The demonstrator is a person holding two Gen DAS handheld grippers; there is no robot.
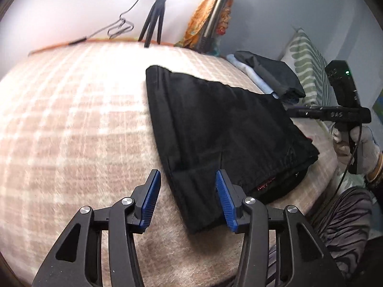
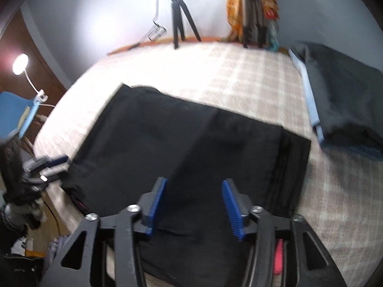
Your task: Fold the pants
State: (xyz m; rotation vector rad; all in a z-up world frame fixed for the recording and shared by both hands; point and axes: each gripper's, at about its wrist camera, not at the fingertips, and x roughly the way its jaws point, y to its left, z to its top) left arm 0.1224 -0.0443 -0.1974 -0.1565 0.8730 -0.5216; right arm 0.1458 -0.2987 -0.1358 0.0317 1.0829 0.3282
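Two grippers hover over black pants (image 1: pixel 222 129), folded into compact stack on checked bedcover (image 1: pixel 79 110). Left gripper (image 1: pixel 189 196) and right gripper (image 2: pixel 194 203) part-open, gripping nothing. Fold looks nearly done; maybe final tidy left.

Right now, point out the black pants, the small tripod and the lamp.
Black pants (image 1: pixel 215 124): left wrist view, middle of the folded cloth.
Small tripod (image 2: pixel 178 16): right wrist view, top of its legs.
Lamp (image 2: pixel 20 64): right wrist view, glowing head.

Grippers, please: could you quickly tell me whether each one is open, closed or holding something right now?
Left gripper: open, holding nothing; the folded black pants lie on the bed beneath it.
Right gripper: open over the pants, holding nothing.
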